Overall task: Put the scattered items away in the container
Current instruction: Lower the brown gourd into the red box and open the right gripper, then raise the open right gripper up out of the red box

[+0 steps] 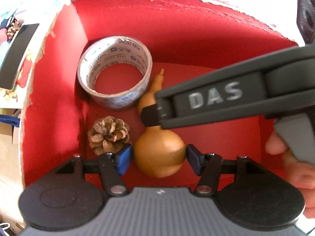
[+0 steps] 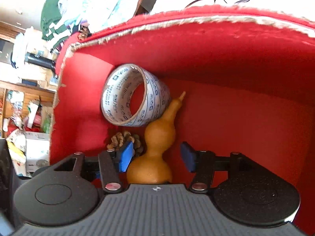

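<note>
Three things lie on the floor of the red box (image 1: 177, 31): a gourd (image 1: 159, 157), a pine cone (image 1: 109, 134) and a roll of tape (image 1: 115, 78). In the left wrist view the left gripper (image 1: 158, 160) has its blue pads on either side of the gourd's big lower bulb, the right pad touching the skin and the left pad just beside it; whether the jaws truly pinch it cannot be told. The gourd's long axis runs straight ahead from the jaws, fat end nearest them, narrow neck and pointed stem aimed away toward the far wall. The pine cone sits just left of the left pad, and the tape roll lies ahead and to the left, against the gourd's neck. The right gripper (image 2: 157, 156) reaches across from the right in that view, its dark tip over the gourd's waist, a hand (image 1: 295, 169) on its grip. In the right wrist view its jaws are spread, the gourd (image 2: 155, 149) rising between the pads but nearer the left one, the right pad standing clear of it.
</note>
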Available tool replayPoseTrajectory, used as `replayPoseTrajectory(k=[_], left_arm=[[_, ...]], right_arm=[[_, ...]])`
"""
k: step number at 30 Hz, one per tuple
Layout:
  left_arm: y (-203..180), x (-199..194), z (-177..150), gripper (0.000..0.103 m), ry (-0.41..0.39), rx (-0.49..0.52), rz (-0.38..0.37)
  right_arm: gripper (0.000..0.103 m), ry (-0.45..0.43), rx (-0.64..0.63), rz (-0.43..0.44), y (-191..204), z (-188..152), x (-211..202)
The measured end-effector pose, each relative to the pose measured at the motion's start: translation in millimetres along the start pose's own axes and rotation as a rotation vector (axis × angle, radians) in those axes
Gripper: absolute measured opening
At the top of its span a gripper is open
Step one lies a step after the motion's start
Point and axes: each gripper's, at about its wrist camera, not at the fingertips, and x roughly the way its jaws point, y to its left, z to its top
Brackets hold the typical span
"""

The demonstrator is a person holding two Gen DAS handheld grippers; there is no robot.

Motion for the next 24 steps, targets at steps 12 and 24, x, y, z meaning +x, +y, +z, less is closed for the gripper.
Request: replayPoseTrajectory(k=[12, 24], left_arm=[[-5.5, -5.5, -1.9, 0.062, -0.037, 0.017, 0.061], [0.7, -12.9, 10.6, 0.070, -0.064, 0.011, 0.130]], right_arm=[[0.042, -0.063, -0.020, 0.000, 0.3, -8.3, -2.0], [0.035, -0.109, 0.013, 0.020, -10.9, -12.3, -3.4]])
